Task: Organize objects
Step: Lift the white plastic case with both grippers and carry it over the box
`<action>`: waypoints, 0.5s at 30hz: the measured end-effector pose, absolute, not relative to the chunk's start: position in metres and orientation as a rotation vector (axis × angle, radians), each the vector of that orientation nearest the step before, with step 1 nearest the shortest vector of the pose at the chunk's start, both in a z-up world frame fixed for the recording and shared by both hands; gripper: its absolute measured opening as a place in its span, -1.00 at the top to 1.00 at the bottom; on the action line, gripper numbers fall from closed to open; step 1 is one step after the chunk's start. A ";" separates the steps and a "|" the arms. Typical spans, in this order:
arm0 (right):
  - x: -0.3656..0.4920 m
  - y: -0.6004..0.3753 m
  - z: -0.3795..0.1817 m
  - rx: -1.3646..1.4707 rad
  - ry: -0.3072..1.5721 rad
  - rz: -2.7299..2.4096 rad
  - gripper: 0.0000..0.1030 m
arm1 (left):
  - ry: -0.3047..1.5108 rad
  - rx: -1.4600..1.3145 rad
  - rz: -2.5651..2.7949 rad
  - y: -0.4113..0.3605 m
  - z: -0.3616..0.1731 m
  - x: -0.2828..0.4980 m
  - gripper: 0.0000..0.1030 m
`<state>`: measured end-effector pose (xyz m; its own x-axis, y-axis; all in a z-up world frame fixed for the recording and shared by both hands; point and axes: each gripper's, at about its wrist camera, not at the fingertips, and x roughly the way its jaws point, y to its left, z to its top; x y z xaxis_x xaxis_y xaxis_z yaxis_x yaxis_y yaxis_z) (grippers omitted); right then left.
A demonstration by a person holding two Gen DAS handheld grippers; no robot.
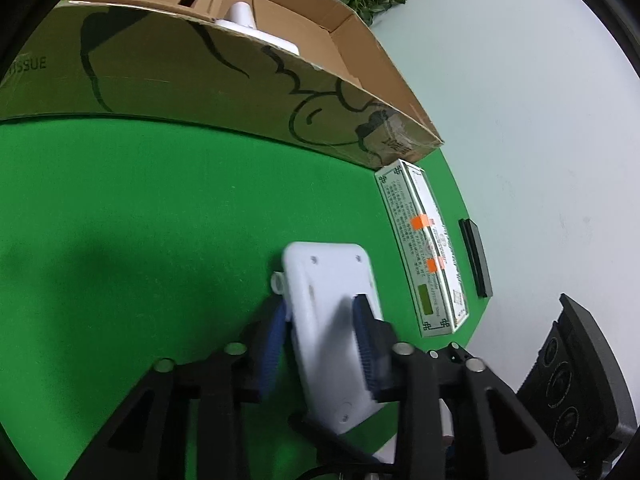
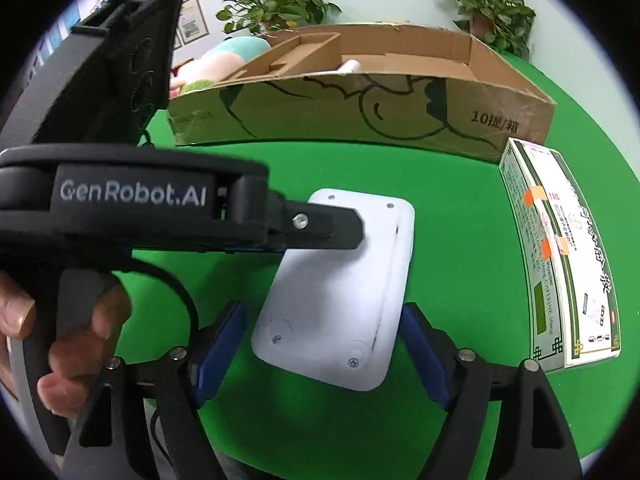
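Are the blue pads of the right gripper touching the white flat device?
Apart. In the right wrist view, green cloth shows between the white flat device and each blue pad of the right gripper.

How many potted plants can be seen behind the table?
2. In the right wrist view, one plant stands behind the cardboard box toward its left end, the other plant behind its right end. More could be hidden outside the frame.

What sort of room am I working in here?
Probably an office set up for recording: a green-covered table, framed sheets on the wall, and potted plants behind the cardboard box.
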<state>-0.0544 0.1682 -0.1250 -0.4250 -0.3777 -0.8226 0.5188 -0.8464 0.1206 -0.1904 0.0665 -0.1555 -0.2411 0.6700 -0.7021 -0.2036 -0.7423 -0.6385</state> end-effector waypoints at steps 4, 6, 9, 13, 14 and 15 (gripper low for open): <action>-0.055 0.167 -0.125 1.248 0.208 -2.301 -0.40 | -0.572 -1.462 2.021 0.058 -0.153 -0.183 0.45; -0.054 0.168 -0.125 1.245 0.201 -2.312 -0.38 | -0.566 -1.463 2.020 0.057 -0.150 -0.179 0.46; -0.052 0.170 -0.122 1.237 0.186 -2.339 -0.34 | -0.568 -1.443 2.022 0.046 -0.141 -0.165 0.46; -0.049 0.168 -0.110 1.184 0.200 -2.382 -0.32 | -0.559 -1.384 2.057 0.043 -0.122 -0.159 0.47; -0.049 0.168 -0.106 1.168 0.196 -2.389 -0.32 | -0.552 -1.366 2.070 0.042 -0.114 -0.158 0.47; -0.049 0.168 -0.101 1.148 0.189 -2.398 -0.32 | -0.543 -1.342 2.087 0.041 -0.105 -0.157 0.47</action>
